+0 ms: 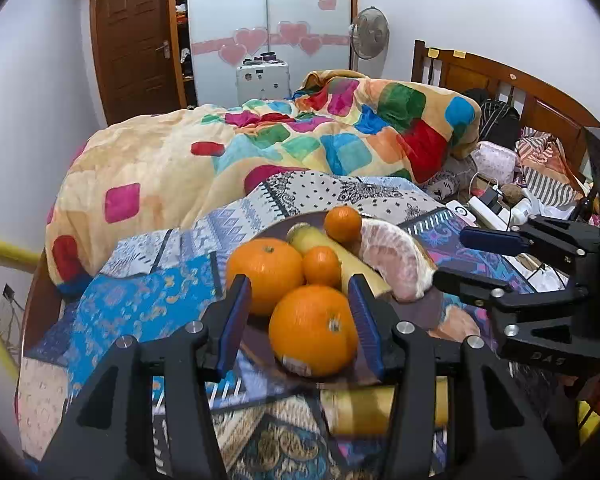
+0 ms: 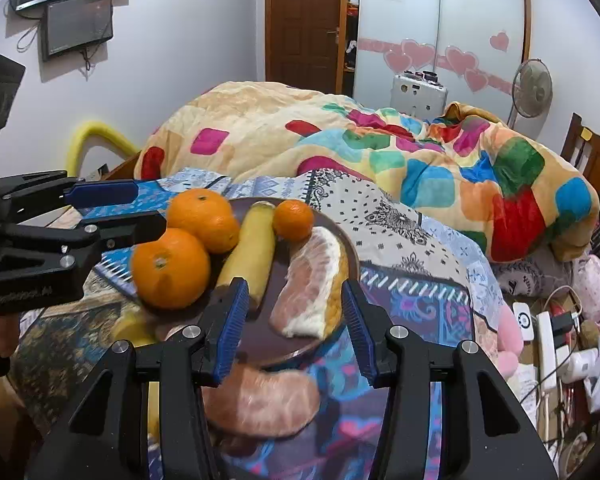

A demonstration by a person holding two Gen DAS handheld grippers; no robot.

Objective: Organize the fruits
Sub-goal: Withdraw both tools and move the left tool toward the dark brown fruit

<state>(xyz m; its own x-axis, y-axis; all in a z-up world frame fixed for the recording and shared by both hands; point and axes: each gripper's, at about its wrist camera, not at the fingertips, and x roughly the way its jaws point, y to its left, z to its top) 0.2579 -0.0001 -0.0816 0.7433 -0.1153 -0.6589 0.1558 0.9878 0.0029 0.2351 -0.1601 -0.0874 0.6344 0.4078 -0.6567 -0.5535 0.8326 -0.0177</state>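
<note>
A dark round plate [image 1: 268,344] [image 2: 260,340] on the patterned bedspread holds several oranges, a banana [image 1: 332,252] [image 2: 250,256] and a peeled pomelo wedge [image 1: 396,260] [image 2: 312,284]. My left gripper [image 1: 300,304] is open, its pads on either side of the nearest orange [image 1: 312,328] [image 2: 170,268] without clear contact. My right gripper [image 2: 294,312] is open, its pads on either side of the pomelo wedge's near end. A second pomelo wedge [image 2: 260,396] and a second banana [image 1: 380,404] lie on the bedspread in front of the plate.
A colourful quilt [image 1: 260,148] [image 2: 380,148] is heaped behind the plate. A power strip, cables and clutter [image 2: 552,344] lie to the right by the wooden headboard [image 1: 500,80]. A door, wardrobe and fan stand at the back.
</note>
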